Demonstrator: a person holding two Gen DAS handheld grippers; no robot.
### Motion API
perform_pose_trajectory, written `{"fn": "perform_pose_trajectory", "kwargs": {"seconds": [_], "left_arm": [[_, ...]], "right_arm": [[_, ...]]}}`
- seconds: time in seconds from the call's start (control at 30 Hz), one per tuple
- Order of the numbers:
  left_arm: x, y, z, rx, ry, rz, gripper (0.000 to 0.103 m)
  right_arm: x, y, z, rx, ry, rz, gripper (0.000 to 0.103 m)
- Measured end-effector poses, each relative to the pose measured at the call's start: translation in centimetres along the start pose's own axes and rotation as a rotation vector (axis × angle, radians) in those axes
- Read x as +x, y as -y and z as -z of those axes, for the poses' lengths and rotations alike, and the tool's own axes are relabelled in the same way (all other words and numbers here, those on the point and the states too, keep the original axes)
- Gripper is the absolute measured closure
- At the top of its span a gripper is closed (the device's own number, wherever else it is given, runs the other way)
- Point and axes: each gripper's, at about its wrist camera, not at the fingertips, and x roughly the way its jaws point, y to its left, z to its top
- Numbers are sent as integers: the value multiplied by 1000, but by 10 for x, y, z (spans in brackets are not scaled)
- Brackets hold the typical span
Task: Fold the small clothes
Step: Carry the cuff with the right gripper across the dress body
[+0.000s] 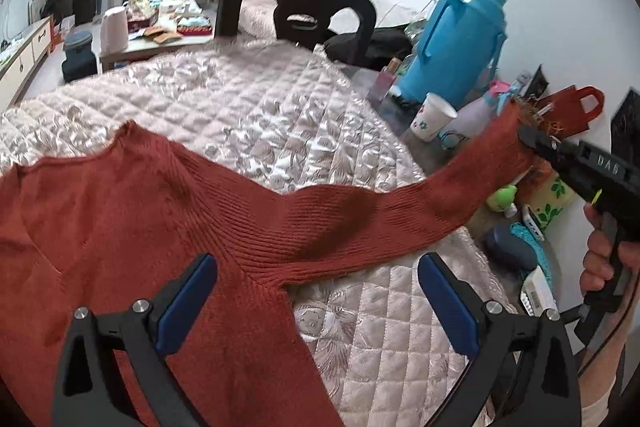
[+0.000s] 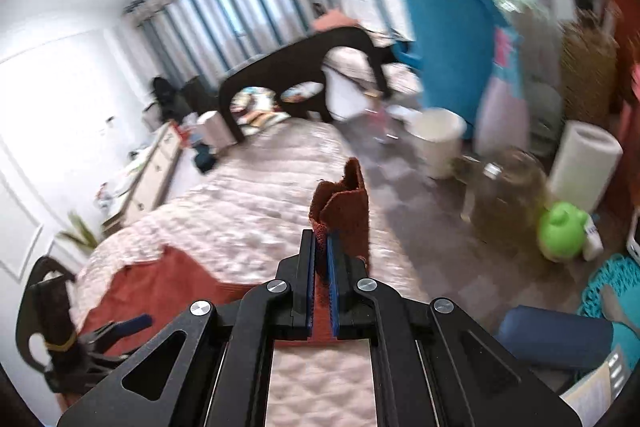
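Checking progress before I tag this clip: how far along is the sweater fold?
Done: the sweater lies spread on the quilt, no fold in it yet. In hand: the right claw is shut on the cuff, and the sleeve is lifted off the quilt. The left claw is open over the body, holding nothing. Left: every fold, starting with this sleeve.

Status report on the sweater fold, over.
Right gripper shut on sleeve cuff, lifted. Left gripper open over sweater. Nothing blocking on quilt.
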Motion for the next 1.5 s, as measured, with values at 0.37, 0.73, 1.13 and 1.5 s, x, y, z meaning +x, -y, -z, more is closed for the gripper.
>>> {"fn": "perform_pose_trajectory", "kwargs": {"seconds": [0.37, 0.73, 1.13, 1.5], "left_arm": [[-43, -38, 12, -27, 92, 54, 1], [-52, -55, 30, -50, 208, -46, 1], [-40, -64, 32, -102, 278, -201, 17], [-25, -84, 33, -218, 208, -189, 59]], "right_arm": [[21, -127, 14, -140, -53, -192, 98], [79, -191, 59, -189, -207, -262, 98], [102, -203, 79, -194, -290, -307, 98], [107, -200, 85, -177, -339, -336, 98]]}}
